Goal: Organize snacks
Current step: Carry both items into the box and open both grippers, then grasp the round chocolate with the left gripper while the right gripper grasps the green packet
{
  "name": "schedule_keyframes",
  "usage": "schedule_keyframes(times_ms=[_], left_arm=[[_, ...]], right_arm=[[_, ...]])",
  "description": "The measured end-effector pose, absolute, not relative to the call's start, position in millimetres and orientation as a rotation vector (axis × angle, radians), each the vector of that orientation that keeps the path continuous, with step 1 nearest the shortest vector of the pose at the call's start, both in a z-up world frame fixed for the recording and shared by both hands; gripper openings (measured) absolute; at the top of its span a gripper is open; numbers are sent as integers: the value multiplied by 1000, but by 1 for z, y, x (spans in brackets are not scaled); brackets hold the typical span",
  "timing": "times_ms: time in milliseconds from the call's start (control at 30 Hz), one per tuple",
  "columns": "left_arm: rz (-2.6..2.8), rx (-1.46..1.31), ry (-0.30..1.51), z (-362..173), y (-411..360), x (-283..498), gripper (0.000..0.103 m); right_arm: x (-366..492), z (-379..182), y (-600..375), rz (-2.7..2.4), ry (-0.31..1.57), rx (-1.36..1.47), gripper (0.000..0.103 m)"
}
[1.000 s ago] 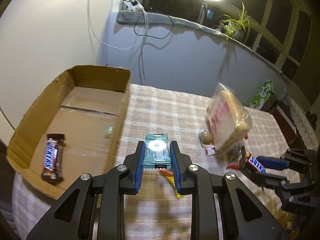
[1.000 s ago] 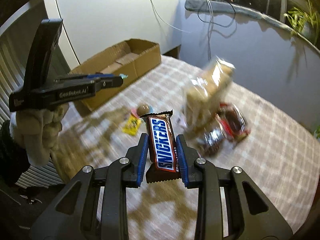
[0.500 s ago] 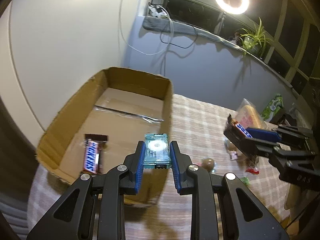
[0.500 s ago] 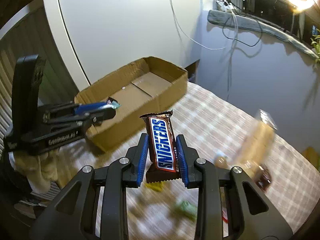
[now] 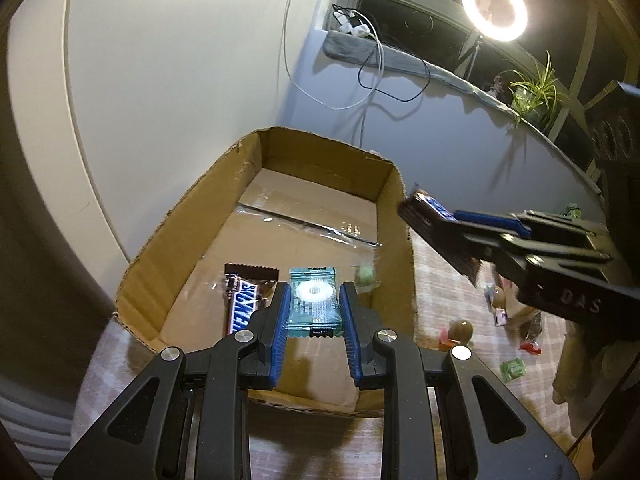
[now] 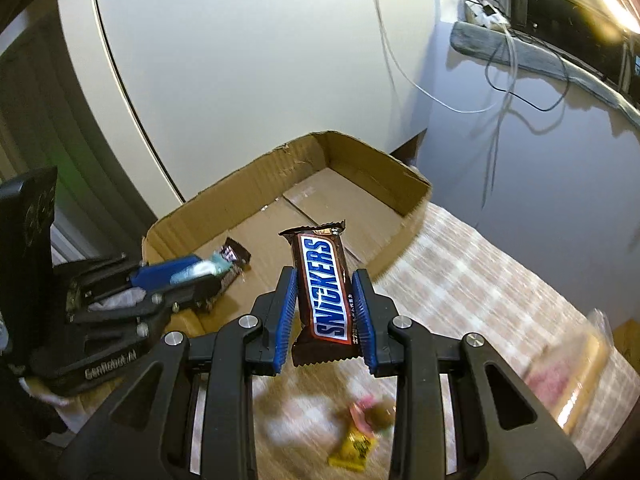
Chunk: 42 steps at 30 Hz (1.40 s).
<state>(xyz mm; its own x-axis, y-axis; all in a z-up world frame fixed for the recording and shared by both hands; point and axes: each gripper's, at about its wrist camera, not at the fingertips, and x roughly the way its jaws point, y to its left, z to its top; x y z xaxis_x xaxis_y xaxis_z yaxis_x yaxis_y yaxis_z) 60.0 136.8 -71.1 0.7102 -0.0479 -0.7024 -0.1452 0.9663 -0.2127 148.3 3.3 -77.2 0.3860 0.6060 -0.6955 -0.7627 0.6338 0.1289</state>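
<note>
My left gripper (image 5: pixel 314 300) is shut on a small teal snack packet (image 5: pixel 314 302) and hangs over the near end of the open cardboard box (image 5: pixel 384 160). A Snickers bar (image 5: pixel 240 308) lies flat on the box floor just left of the packet. My right gripper (image 6: pixel 325 280) is shut on a second Snickers bar (image 6: pixel 325 288), held upright over the table beside the box (image 6: pixel 372 156). In the left wrist view the right gripper (image 5: pixel 424 208) reaches in from the right at the box's right wall. In the right wrist view the left gripper (image 6: pixel 208 270) sits at the left over the box.
A checked tablecloth (image 6: pixel 480 272) covers the table. Loose snacks lie on it: a round brown sweet (image 5: pixel 460 328), a green packet (image 5: pixel 512 368), a yellow packet (image 6: pixel 354 448) and a bagged bread (image 6: pixel 568 376). A wall, cables and a sill with a ring light (image 5: pixel 492 0) stand behind.
Both grippers have swung left toward the box with their snacks. The teal packet went from over the tablecloth to over the box floor; the held Snickers bar now nears the box's side.
</note>
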Motion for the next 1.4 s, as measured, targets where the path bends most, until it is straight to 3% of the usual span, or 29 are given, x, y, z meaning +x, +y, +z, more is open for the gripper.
schedule_keyframes(times_ms=[533,633,667,733,800,1400], left_arm=[[47,-279,798,-76,144,64,24],[54,-280,799,-77,145,64,36],[55,-282,796,-77,145,64,40],[58,-284,794,-77,146,64,41],[58,-286,794,-78,147,64,41],[12,-265,756,-61,121,54,41]], right_arm=[[161,-88,47,899,806,-268,30],[162,-88,50,903,804,-272,30],[162,-87,50,903,802,-272,32],[162,-85,50,897,791,-267,58],[161,-81,48,891,773,-261,65],[142,-53,-17,855,732,-200,66]])
